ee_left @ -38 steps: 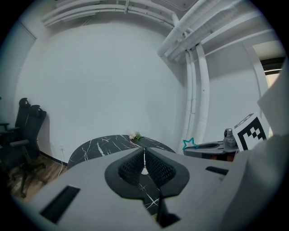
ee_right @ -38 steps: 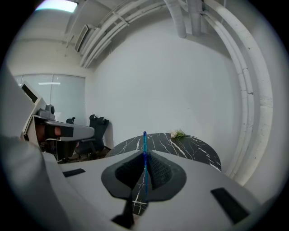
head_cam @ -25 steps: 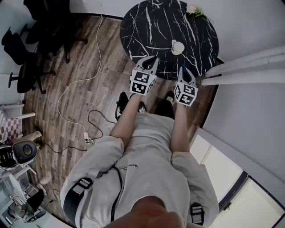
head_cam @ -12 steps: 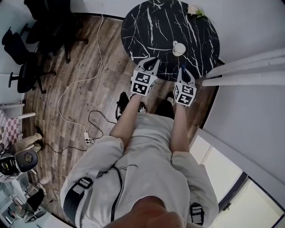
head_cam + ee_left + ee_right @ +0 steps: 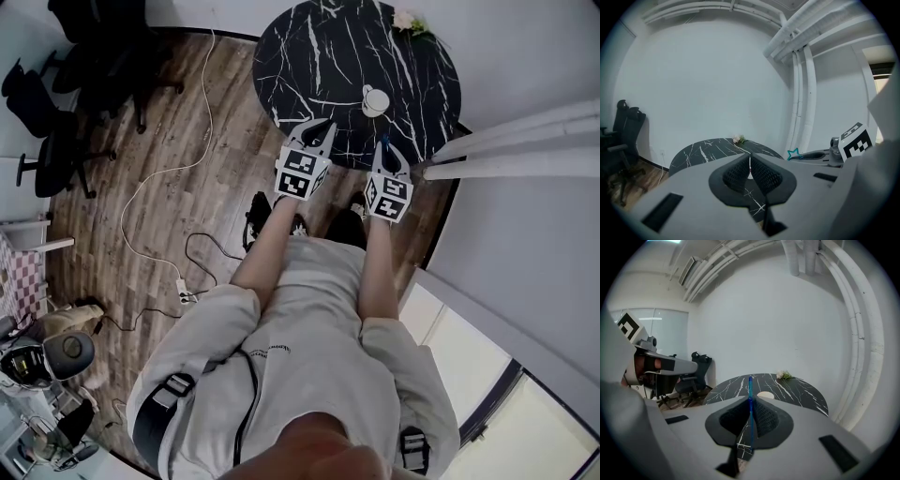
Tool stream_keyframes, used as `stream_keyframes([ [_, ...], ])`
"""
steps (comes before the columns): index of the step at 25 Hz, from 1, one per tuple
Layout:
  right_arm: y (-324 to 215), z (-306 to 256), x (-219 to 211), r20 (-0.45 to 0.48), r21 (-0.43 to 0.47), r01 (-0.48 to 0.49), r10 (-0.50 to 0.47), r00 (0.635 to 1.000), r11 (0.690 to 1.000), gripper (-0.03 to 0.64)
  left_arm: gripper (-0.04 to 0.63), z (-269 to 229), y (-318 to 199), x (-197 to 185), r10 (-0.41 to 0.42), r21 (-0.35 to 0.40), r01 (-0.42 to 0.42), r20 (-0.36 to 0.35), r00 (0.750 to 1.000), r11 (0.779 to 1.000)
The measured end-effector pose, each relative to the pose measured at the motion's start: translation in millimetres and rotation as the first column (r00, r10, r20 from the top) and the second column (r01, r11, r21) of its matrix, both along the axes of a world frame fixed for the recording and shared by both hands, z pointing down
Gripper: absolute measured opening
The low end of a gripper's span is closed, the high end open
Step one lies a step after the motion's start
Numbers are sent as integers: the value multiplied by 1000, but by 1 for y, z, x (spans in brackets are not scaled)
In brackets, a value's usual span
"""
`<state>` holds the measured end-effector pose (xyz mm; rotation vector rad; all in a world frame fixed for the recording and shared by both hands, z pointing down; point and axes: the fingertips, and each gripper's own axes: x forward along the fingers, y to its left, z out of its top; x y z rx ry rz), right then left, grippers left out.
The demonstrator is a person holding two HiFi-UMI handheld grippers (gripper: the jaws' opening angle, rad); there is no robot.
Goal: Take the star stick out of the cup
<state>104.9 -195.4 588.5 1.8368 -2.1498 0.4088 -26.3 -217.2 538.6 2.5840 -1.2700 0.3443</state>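
While the round black marble table point(image 5: 309, 56) is mostly bare, with open marble left of and behind the white cup point(image 5: 374, 100), its right rim runs close to white pipes point(image 5: 525, 155) and a pale wall, so that side is tighter. A small bunch of flowers point(image 5: 410, 21) lies at the far rim, well apart from the cup. Off to the left, black office chairs point(image 5: 56, 122) and a loose white cable point(image 5: 169, 178) sit on the wooden floor, clear of the table. Both forearms reach forward side by side, and both grippers tilt slightly down over the near rim. On the left gripper point(image 5: 322, 128) the jaws are pressed together with nothing between them. Those of the right gripper point(image 5: 384, 147) clamp the star stick point(image 5: 750, 399), whose blue shaft rises between the pads, out of the cup and short of it
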Motion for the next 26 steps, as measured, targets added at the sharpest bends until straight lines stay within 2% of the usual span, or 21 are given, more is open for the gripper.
stream_keyframes([
  [26, 12, -4, -4, -12, 10, -9, 9, 1000, 1000, 43, 25, -1, 13, 0, 27, 1, -27, 2, 1000, 1000],
])
